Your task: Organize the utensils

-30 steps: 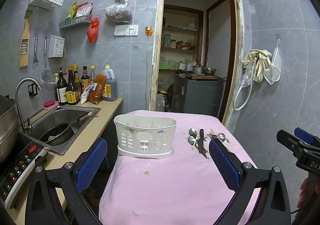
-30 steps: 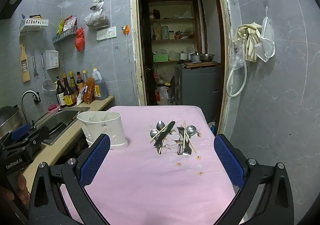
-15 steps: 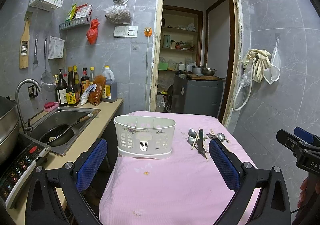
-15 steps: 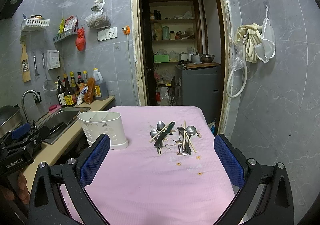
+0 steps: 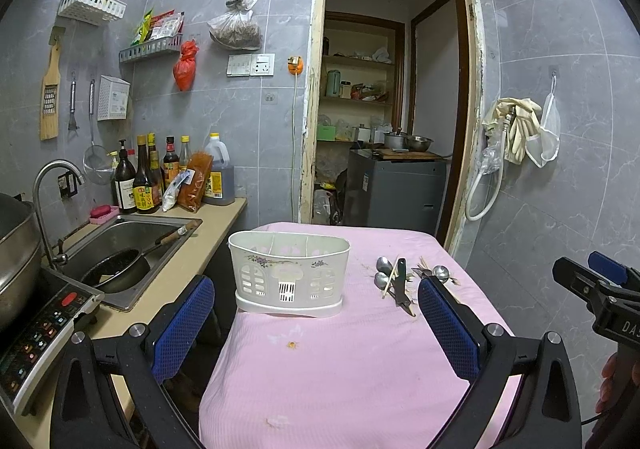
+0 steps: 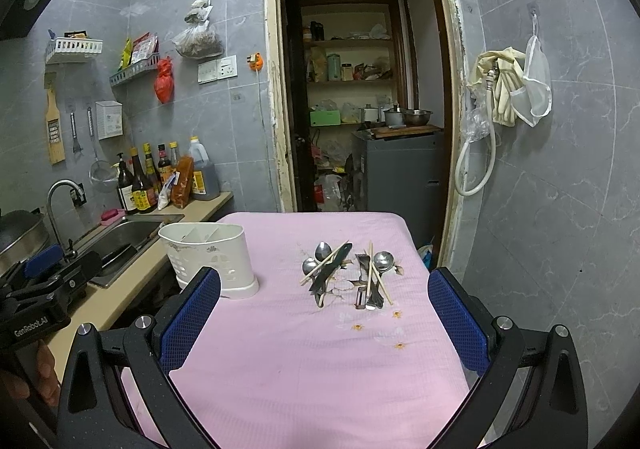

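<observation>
Right wrist view: right gripper [image 6: 324, 323] jaws wide, empty, above pink tablecloth [image 6: 304, 361]. Utensil pile [image 6: 348, 275] lies beyond the fingertips; white caddy [image 6: 210, 259] left of pile. Left gripper [image 5: 316, 323] jaws wide, empty, facing caddy.

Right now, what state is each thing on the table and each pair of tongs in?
Left tongs: open, empty.
Right tongs: open, empty.
White plastic utensil caddy: upright, nothing visible inside.
Metal spoons: loose on the pink tablecloth.
Wooden chopsticks: scattered across the utensils.
</observation>
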### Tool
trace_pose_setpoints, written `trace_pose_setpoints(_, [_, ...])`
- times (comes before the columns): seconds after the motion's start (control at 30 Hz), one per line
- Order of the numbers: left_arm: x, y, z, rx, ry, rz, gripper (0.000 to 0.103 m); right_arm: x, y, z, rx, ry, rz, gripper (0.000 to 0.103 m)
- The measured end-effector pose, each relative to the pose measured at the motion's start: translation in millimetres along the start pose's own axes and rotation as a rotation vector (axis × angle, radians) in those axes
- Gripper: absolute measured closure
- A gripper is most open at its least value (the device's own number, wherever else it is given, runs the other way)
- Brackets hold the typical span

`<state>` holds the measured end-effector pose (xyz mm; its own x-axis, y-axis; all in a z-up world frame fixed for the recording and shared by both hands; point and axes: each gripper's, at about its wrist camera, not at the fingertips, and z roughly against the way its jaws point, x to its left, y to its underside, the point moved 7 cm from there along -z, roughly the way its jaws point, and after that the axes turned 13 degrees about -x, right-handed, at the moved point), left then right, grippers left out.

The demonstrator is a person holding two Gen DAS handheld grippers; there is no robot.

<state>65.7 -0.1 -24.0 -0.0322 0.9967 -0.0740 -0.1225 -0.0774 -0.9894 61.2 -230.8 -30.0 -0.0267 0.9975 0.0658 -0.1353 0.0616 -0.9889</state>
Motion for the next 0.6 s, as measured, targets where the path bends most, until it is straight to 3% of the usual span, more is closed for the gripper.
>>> trace_pose_setpoints(0.6, [-0.3,-0.2,0.1,-0.001,0.001,-0.003,0.0,-1.9,0.1,-0.1,0.0,-0.001,-0.003,0.001])
